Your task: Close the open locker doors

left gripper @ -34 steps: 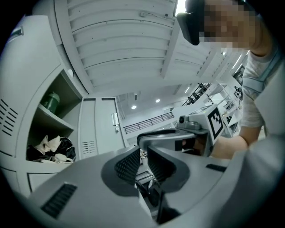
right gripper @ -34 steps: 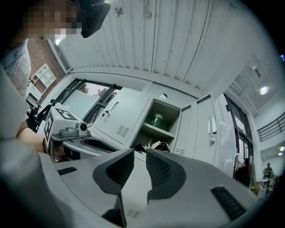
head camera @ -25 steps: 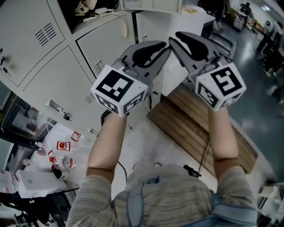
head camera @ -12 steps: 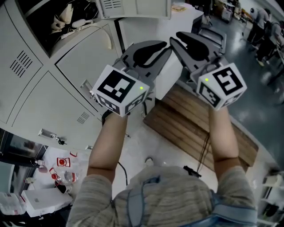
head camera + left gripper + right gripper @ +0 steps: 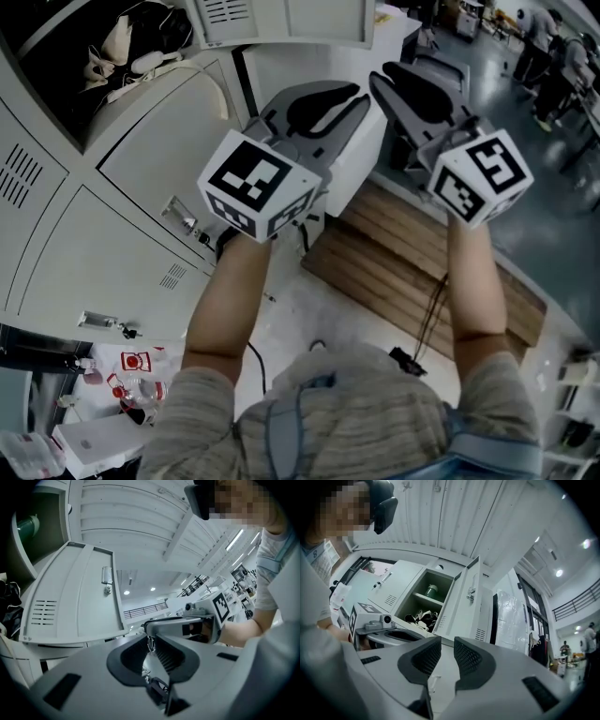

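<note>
I hold both grippers raised side by side in the middle of the head view, pointing at the row of pale grey metal lockers (image 5: 159,159) in the left half of the frame. The left gripper (image 5: 151,640) has its dark ribbed fingers (image 5: 168,659) pressed together at the tips, gripping nothing. The right gripper (image 5: 447,641) has its fingers (image 5: 471,658) drawn almost together, with only a thin slit between them, also empty.

The open grey locker door (image 5: 70,602), with vent slots and a small latch, fills the left half of the left gripper view. It is swung wide and is apart from both grippers. Its open compartment (image 5: 424,599), centre left in the right gripper view, holds a green rounded container (image 5: 432,591) on a shelf above a heap of black and white things (image 5: 419,617). A brown slatted wooden platform (image 5: 403,272) lies on the floor, centre right in the head view.
</note>
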